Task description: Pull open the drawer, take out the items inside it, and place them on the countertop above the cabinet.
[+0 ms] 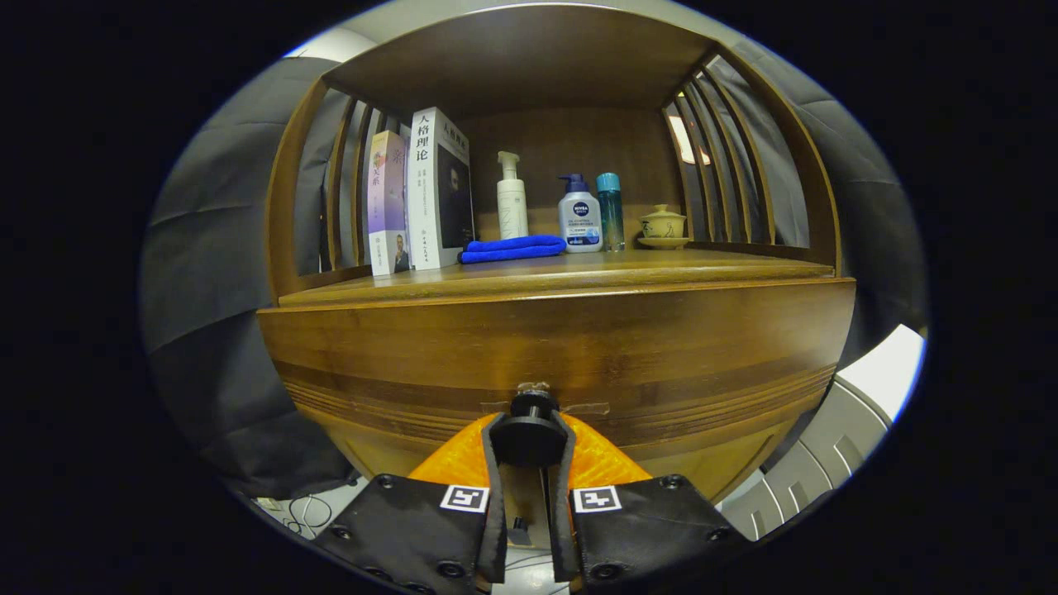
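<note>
Gripper: the two-finger gripper (530,442) has its fingers pressed in on the small round black drawer knob (533,406), one on each side, pinching it so a straight pull toward the camera should slide the drawer out
Drawer: the glossy brown wooden drawer front (570,347) sits flush and closed, so its contents are hidden (nothing taken out yet)
Countertop: the brown wooden countertop (579,268) directly above the drawer is the drop-off spot; its near edge lies bare, leaving room
Far items: two upright paperback books (421,194) at far left, a folded blue cloth (512,248), a white pump bottle (512,198), a lidded ceramic cup (664,225) at far right, all kept to the back
</note>
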`<state>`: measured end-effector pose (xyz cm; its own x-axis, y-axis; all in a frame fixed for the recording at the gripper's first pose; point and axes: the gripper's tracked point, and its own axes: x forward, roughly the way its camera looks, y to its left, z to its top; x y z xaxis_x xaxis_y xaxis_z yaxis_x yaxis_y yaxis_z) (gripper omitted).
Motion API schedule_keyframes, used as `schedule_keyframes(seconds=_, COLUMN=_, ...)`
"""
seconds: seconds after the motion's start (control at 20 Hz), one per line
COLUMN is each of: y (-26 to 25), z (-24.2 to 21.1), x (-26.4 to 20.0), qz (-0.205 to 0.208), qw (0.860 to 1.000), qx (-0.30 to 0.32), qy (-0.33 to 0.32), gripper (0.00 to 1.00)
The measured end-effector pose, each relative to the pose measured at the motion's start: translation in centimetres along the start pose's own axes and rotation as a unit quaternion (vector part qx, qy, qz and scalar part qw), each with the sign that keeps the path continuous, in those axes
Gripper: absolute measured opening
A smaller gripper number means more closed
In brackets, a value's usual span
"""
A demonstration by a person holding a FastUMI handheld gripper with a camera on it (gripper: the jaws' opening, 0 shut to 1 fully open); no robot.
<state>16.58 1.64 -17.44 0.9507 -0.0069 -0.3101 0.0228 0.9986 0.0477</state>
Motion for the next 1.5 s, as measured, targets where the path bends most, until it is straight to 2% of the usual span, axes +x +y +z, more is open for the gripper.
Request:
schedule_keyframes(seconds=0.75, y=0.6, z=-2.9, x=-9.6, qz=0.04, qw=0.999, qx=-0.006, qy=0.01, gripper=0.23)
schedule_keyframes(seconds=1.25, y=0.9, z=-5.0, x=-14.2, qz=0.06, qw=0.998, qx=-0.033, qy=0.017, gripper=0.23)
schedule_keyframes(seconds=1.5, y=1.0, z=-6.4, x=-16.8, qz=0.084, qw=0.995, qx=-0.054, qy=0.026, gripper=0.23)
